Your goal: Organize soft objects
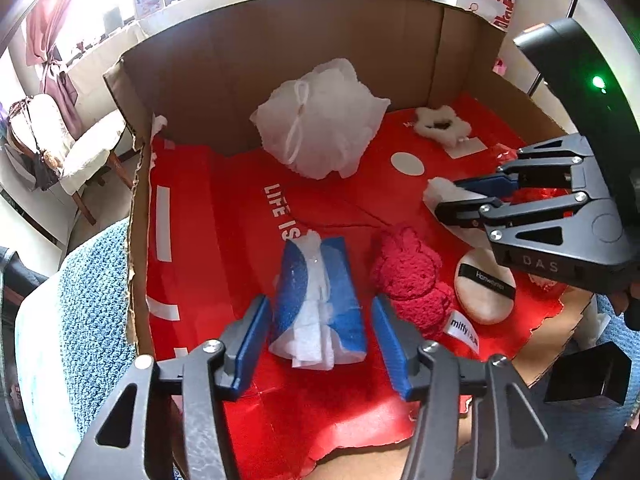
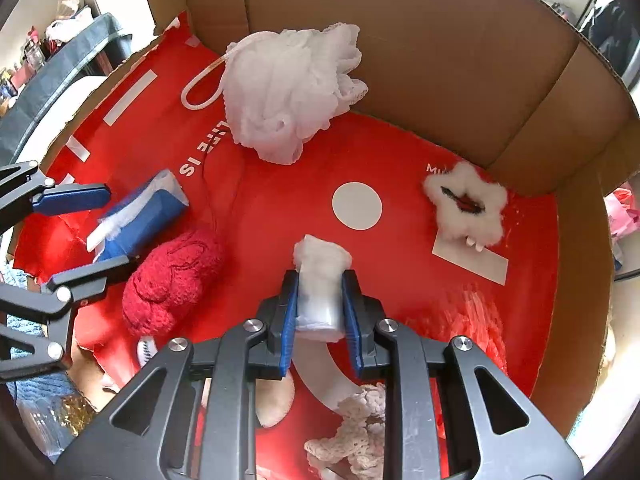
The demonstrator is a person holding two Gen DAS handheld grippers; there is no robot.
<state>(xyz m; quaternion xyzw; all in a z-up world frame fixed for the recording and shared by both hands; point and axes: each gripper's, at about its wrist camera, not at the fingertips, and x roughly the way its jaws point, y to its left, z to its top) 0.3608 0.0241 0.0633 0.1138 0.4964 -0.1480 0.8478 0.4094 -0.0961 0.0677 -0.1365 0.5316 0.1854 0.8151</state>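
A blue tissue pack (image 1: 320, 300) (image 2: 140, 216) with white tissue poking out lies on the red floor of a cardboard box (image 1: 280, 52). My left gripper (image 1: 320, 344) (image 2: 122, 226) is open, one blue pad on each side of the pack with a gap to it. My right gripper (image 2: 320, 312) (image 1: 460, 196) is shut on a white cotton wad (image 2: 322, 264) (image 1: 438, 190), held above the box floor. A red knitted plush (image 1: 408, 280) (image 2: 172, 276) lies just right of the tissue pack.
A white mesh bath sponge (image 1: 320, 124) (image 2: 288, 92) rests against the back wall. A white fluffy flower clip (image 1: 440, 124) (image 2: 466, 204) sits at the back right. A round powder puff (image 1: 484, 288) and a pink crochet piece (image 2: 356, 432) lie near the front.
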